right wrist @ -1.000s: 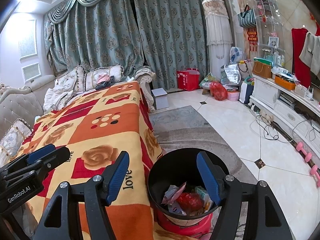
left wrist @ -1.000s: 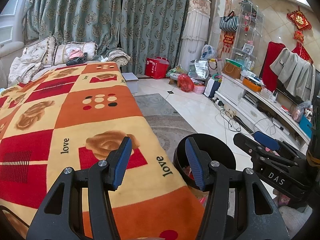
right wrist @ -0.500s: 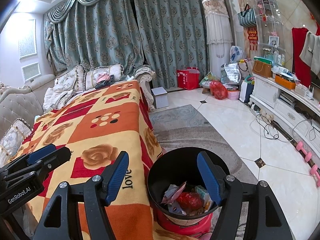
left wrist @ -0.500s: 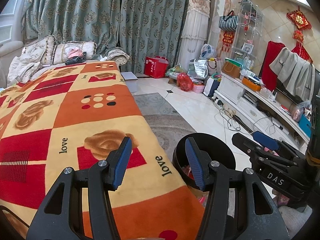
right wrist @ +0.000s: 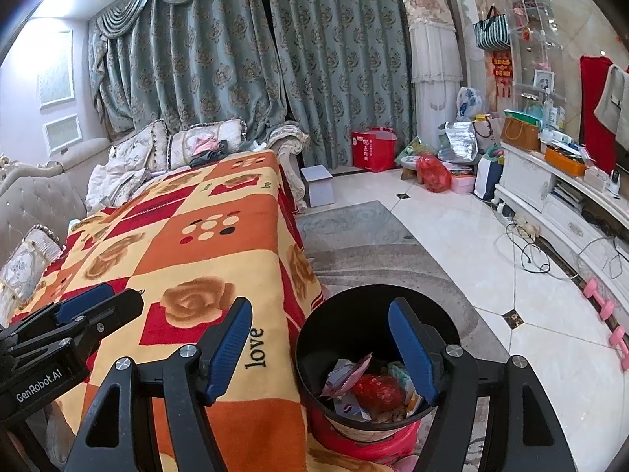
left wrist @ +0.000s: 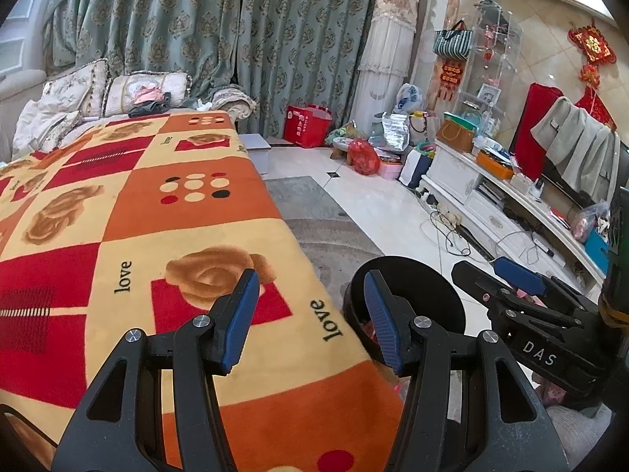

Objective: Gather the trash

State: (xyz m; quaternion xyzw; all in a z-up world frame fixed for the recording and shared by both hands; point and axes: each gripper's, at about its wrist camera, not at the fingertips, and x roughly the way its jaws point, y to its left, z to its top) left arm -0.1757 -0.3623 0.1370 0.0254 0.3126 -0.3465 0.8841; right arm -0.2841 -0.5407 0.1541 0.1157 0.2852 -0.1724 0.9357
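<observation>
- Orange, red and cream patchwork blanket with rose and "love" prints (right wrist: 204, 244) is filling the left half of both frames; no loose litter is showing on it.
- Round black plastic trash bin (right wrist: 346, 310) is sitting at the blanket's edge, lower centre of the right wrist view, directly under the right gripper (right wrist: 320, 350).
- Right gripper, the nearer one, is hanging wide open, empty.
- Left gripper (left wrist: 310, 314) is also gaping wide, empty, over the blanket, bin at lower right.
- Crumpled wrappers and red trash (right wrist: 373, 387) are showing only in the right view; the left view is hiding them behind its finger.
</observation>
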